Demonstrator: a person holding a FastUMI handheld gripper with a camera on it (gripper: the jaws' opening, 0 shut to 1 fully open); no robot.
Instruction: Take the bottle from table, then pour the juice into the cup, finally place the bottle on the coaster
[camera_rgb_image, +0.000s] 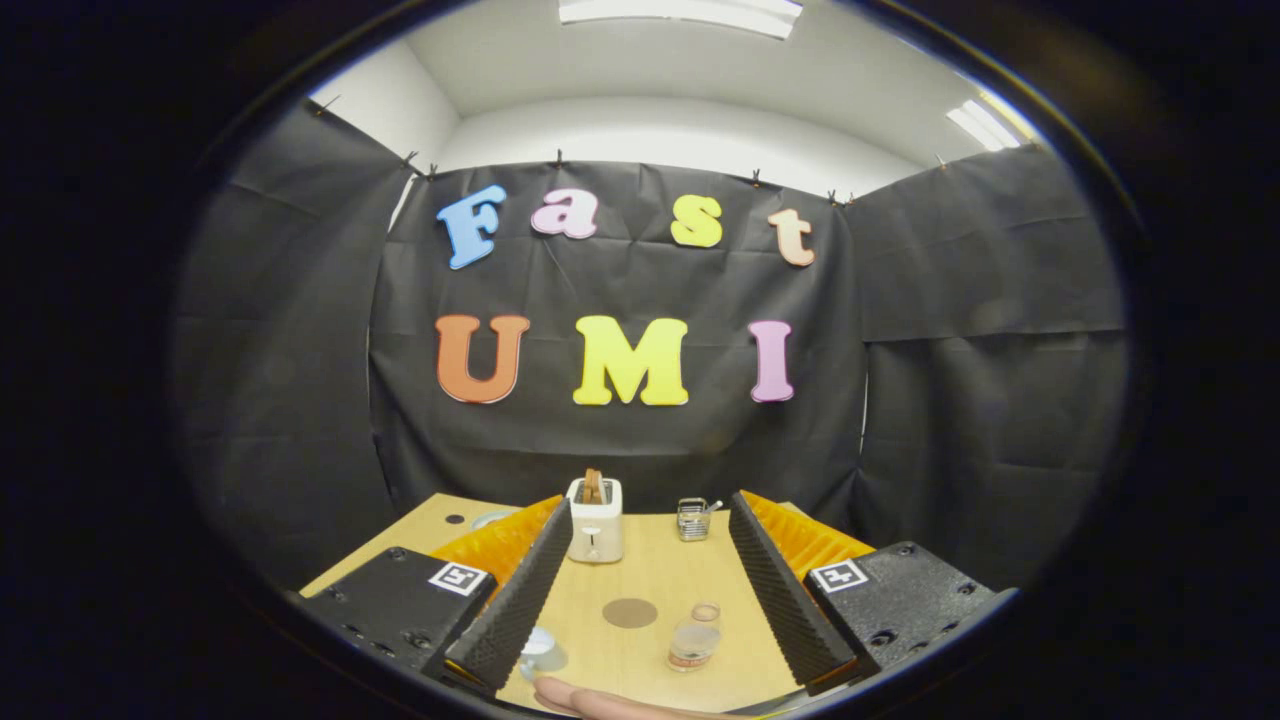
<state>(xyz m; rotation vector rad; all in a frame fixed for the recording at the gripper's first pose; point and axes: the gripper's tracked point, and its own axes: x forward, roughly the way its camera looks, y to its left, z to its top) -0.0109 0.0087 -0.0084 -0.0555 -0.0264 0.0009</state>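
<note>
A small clear bottle with a little juice and a label stands on the wooden table, between my fingers and nearer the right one. A round brown coaster lies flat just beyond and left of it. A clear cup stands close against the left finger. My gripper is open wide above the table, the ribbed black pads spread apart and touching nothing. The right finger is clear of the bottle.
A white toaster with toast in it stands at the table's far side. A small wire basket sits to its right. Part of a person's hand lies at the table's near edge, below the cup. Black cloth walls close the booth.
</note>
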